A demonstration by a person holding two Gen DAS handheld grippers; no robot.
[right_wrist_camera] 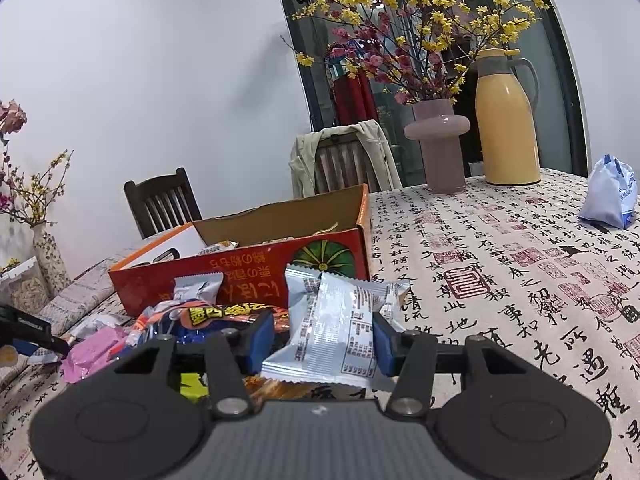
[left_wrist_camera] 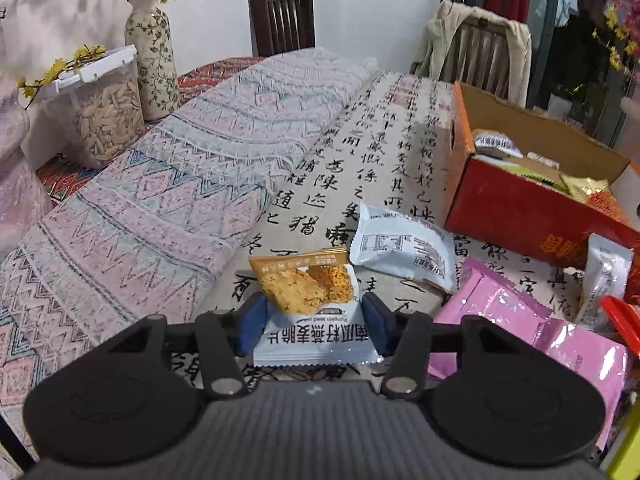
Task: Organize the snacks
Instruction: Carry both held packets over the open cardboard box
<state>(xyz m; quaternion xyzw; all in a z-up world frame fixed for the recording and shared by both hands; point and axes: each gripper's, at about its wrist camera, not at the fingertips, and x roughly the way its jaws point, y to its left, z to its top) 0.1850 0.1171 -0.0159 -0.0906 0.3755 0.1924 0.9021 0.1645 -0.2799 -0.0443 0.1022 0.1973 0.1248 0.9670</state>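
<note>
Two snack packets are in hand at once. The left hand-held gripper (left_wrist_camera: 313, 322) has its blue pads against the sides of a white-and-orange oat crisp packet (left_wrist_camera: 310, 308), the jaws narrowed onto it just above the surface. The right hand-held gripper (right_wrist_camera: 323, 346) is clamped on a silver-white packet (right_wrist_camera: 340, 332), held in front of the red cardboard box (right_wrist_camera: 248, 276).

That box appears to be the collecting place: several wrapped snacks already lie inside it (left_wrist_camera: 520, 160), so I judge the sorting partly done. Plenty is left. Loose on the cloth near the left hand-held gripper lie a pale blue-white packet (left_wrist_camera: 404, 248), a pink bag (left_wrist_camera: 532, 324) and a slim white packet (left_wrist_camera: 606, 280) leaning by the box wall. The right wrist view shows an orange-and-yellow printed bag (right_wrist_camera: 228, 316) just beside the held packet, with more wrappers heaped to its left. Both held packets have yet to reach the box.

Outward, the surface (right_wrist_camera: 520, 280) wears a cream cloth printed with black calligraphy and red seals; a folded patterned textile (left_wrist_camera: 140, 208) lies along one side. Farther off stand a mauve vase (right_wrist_camera: 438, 144) of yellow and red blossom, a yellow thermos jug (right_wrist_camera: 506, 120), a floral vase (left_wrist_camera: 154, 52), a clear lidded tub (left_wrist_camera: 108, 108) of pale grains or seeds, and a blue-white bag (right_wrist_camera: 610, 194) well apart near the edge. Dark wooden chairs, one draped with a beige jacket (right_wrist_camera: 344, 152), back onto a plain white wall and a glass door.
</note>
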